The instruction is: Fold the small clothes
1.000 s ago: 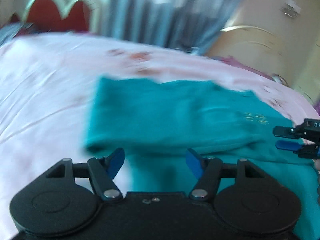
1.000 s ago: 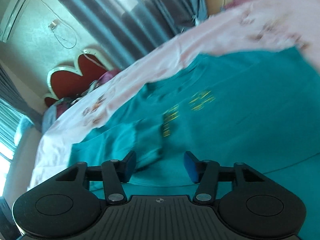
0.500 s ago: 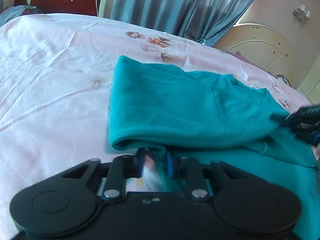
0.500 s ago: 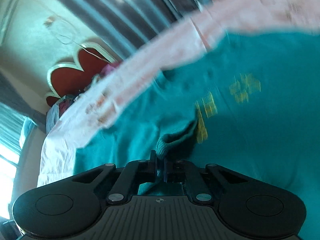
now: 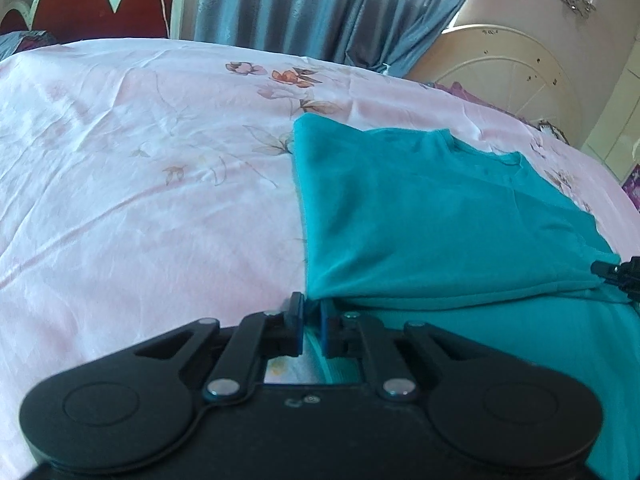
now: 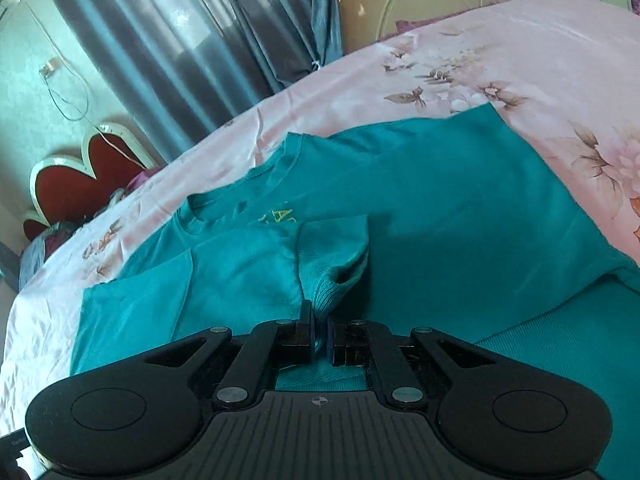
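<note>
Teal shirt [image 5: 440,216] lies on pink bed [image 5: 140,200], right half of left wrist view. Left tongs [image 5: 310,322] pinching its near-left folded corner; jaws just closed. Right tongs [image 6: 319,334] pinching ribbed cuff [image 6: 332,280], frame center. Fold edge runs left-right between both tongs.

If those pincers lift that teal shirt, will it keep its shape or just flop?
Probably flop: the teal shirt already drapes in soft folds where the right hand-held gripper pinches it. It looks thin and light. It may drag on the pink bedsheet rather than slide cleanly.
</note>
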`<state>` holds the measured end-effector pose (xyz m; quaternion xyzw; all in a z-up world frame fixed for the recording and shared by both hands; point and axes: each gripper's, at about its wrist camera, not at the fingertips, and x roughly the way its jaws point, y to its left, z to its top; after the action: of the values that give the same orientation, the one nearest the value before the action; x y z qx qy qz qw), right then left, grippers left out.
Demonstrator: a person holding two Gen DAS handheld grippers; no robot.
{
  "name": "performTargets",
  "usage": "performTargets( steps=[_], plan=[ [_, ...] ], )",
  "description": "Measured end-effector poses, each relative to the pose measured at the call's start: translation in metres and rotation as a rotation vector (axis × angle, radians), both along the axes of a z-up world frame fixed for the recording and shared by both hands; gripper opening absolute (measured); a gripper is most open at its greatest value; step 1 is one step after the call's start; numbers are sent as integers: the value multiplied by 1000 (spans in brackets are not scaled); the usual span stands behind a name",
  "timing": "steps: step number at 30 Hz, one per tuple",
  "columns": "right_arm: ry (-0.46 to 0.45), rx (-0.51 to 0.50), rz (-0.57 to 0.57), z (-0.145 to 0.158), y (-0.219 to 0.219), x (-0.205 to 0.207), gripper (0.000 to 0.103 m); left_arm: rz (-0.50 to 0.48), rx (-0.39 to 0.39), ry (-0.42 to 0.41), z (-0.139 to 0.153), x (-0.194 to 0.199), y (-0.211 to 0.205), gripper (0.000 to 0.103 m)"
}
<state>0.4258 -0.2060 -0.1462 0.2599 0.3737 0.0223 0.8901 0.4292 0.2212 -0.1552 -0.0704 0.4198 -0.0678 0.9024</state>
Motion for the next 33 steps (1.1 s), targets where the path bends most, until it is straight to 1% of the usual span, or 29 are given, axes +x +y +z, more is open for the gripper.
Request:
performTargets(
  steps=[10,12,13,14,15,16,17,18,19,20,21,22,23,24,26,27,28,29,30,31,32,33],
  plan=[
    [30,12,-13,-7,-1,-2,4,-26,10,6,-1,3,0,8],
    [50,12,-16,-8,-2,-1,5,-36,14,12,-1,3,-1,9],
    [59,-7,-24,-5,-4,-3,5,-58,23,17,0,3,-1,12],
    [64,-57,-59,1,-6,-7,12,-89,31,22,2,1,0,25],
    [64,-119,-107,8,-8,-13,40,-102,49,23,7,-3,3,34],
    [34,-183,-154,20,-9,-21,50,-96,75,0,15,-10,8,40],
    [-7,-186,-146,28,-8,-25,52,-90,95,-41,23,-15,10,41],
    [-30,-173,-114,34,-3,-25,52,-87,104,-78,34,-17,8,41],
    [-33,-172,-78,36,6,-21,52,-91,88,-103,40,-14,1,41],
    [-30,-184,-14,36,23,-13,52,-105,63,-117,43,-10,-8,43],
    [-28,-188,54,33,42,-4,44,-133,42,-113,41,-2,-25,43],
    [-19,-176,109,29,57,3,41,-161,37,-98,38,6,-40,44],
    [-10,-162,172,23,73,10,39,-191,33,-87,33,12,-55,44],
    [-4,-172,218,17,88,15,38,-214,31,-76,25,18,-69,44],
    [17,-200,286,6,103,20,38,-235,41,-45,12,25,-82,45],
    [19,-212,302,2,103,19,38,-239,54,-40,6,26,-82,45],
    [13,-228,292,2,95,16,38,-233,68,-37,3,24,-78,45],
    [10,-231,256,3,82,13,38,-225,62,-41,2,22,-69,45],
    [14,-228,187,5,65,9,38,-202,42,-42,3,19,-57,45],
    [18,-208,146,4,53,6,37,-182,17,-36,3,19,-46,44],
    [17,-163,126,4,43,8,37,-171,-30,-33,3,20,-39,44],
    [16,-147,111,5,39,12,37,-156,-70,-29,4,24,-34,45]
  ],
)
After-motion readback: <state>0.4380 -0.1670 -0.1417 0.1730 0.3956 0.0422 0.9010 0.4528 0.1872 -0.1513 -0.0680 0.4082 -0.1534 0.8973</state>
